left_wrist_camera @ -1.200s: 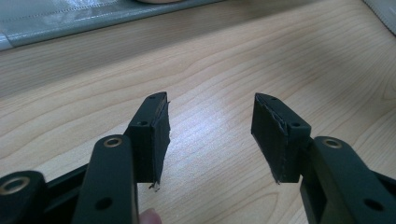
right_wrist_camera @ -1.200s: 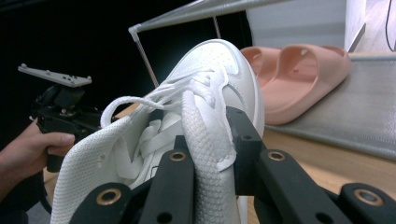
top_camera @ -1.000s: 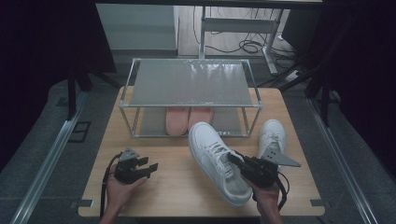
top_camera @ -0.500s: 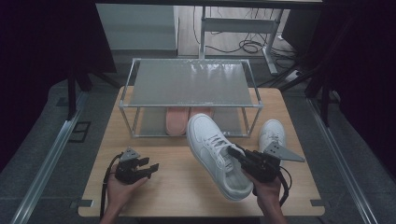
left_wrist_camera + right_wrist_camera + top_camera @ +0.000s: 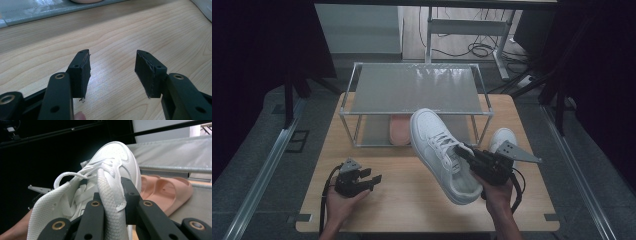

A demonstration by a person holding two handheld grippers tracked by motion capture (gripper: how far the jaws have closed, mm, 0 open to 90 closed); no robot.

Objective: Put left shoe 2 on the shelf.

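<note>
The white sneaker [image 5: 439,150] is held by its collar in the right gripper [image 5: 462,152], whose fingers [image 5: 130,195] are clamped on the mesh edge; it is lifted off the tabletop [image 5: 412,200] near the right front corner, toe towards the two-tier rack [image 5: 414,90]; placing on the rack is judged to remain. A second white sneaker [image 5: 502,137] lies by the right edge; pink slippers [image 5: 399,129] sit on the lower shelf. The left gripper [image 5: 372,179] rests near the left front, fingers [image 5: 81,72] apart and empty. No brand or writing can be read.

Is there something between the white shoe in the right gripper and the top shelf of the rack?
Nothing visible blocks it. The right gripper holds the white sneaker by its collar, toe pointing at the rack, whose top shelf is bare. The pink slipper lies on the lower shelf, below that path.
</note>
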